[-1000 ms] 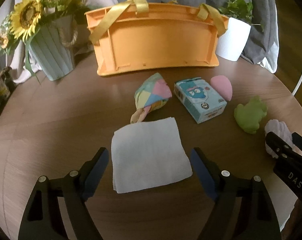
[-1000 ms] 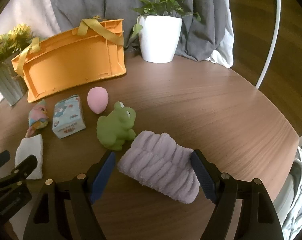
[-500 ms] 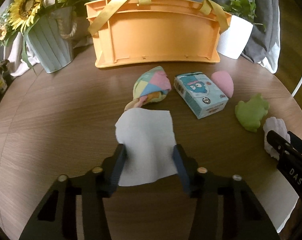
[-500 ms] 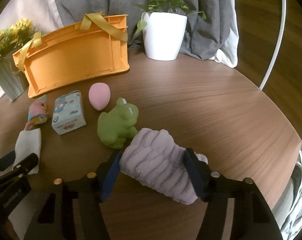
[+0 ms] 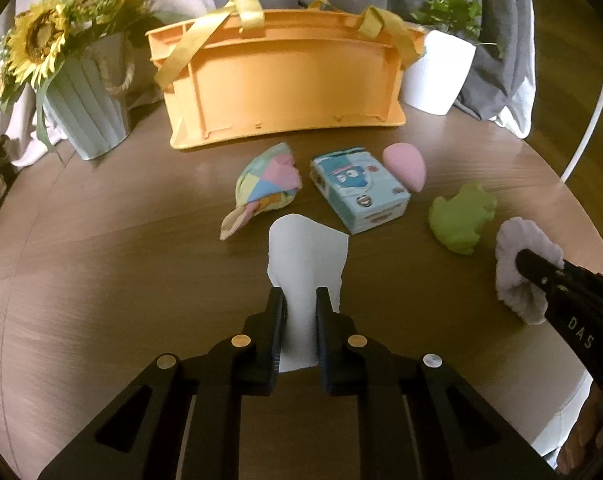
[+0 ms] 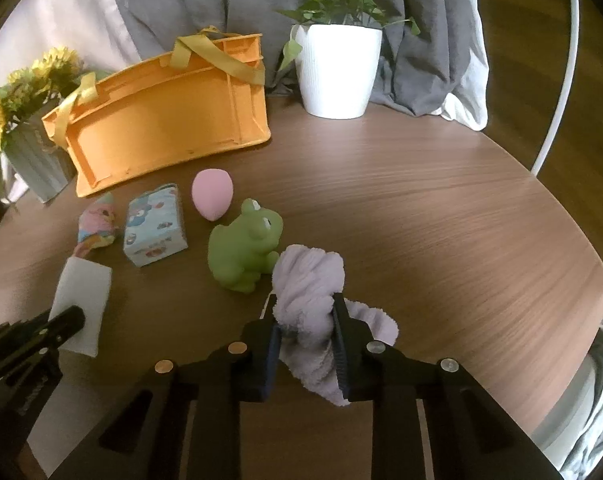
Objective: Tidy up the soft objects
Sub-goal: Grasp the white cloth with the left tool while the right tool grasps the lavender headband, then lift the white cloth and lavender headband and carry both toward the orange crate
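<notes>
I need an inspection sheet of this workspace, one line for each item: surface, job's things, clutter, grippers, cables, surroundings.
Surface: round brown wooden table.
Job's things: white folded cloth; lilac fluffy towel; green soft frog toy; pink egg-shaped sponge; pastel patchwork fabric pouch; light blue tissue pack; orange plastic basket with yellow straps.
Clutter: nothing seen.
Grippers: left gripper shut on the white folded cloth; right gripper shut on the lilac fluffy towel.
Cables: nothing seen.
Surroundings: sunflowers in a pale green ribbed pot; green plant in a white pot; grey draped fabric.
</notes>
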`<action>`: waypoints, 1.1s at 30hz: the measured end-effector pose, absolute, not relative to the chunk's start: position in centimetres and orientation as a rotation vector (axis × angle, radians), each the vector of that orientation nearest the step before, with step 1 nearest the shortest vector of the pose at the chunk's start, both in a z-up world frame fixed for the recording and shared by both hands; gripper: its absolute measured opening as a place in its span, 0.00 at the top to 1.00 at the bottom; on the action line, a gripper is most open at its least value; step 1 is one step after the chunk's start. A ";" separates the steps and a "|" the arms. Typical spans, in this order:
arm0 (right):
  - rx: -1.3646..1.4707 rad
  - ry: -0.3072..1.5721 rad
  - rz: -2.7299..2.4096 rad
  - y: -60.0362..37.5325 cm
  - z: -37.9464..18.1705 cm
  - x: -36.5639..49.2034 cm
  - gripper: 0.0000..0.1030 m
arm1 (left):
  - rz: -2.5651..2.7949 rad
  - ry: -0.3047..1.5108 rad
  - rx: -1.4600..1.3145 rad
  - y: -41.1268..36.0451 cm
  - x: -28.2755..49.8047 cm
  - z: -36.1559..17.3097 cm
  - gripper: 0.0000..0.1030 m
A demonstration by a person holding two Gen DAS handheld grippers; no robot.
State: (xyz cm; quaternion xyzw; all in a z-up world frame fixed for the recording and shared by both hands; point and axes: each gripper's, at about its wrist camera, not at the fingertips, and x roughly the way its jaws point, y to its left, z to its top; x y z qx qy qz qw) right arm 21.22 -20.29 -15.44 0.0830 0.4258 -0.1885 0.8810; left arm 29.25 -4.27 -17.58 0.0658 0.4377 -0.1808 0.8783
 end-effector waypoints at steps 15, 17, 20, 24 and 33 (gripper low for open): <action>0.191 0.835 -0.292 -20.0 -11.6 20.5 0.77 | -0.385 0.797 0.122 -4.7 27.8 -12.5 0.89; 0.186 0.822 -0.282 -19.9 -11.0 20.5 0.77 | -0.386 0.782 0.116 -4.8 27.7 -11.8 0.89; 0.179 0.794 -0.265 -19.8 -9.9 20.6 0.77 | -0.381 0.754 0.109 -4.7 27.6 -10.7 0.89; 0.175 0.758 -0.246 -19.7 -8.6 20.7 0.77 | -0.373 0.717 0.102 -4.5 27.4 -9.3 0.89; 0.154 0.669 -0.199 -19.6 -5.6 21.4 0.77 | -0.343 0.635 0.081 -4.1 27.4 -6.2 0.89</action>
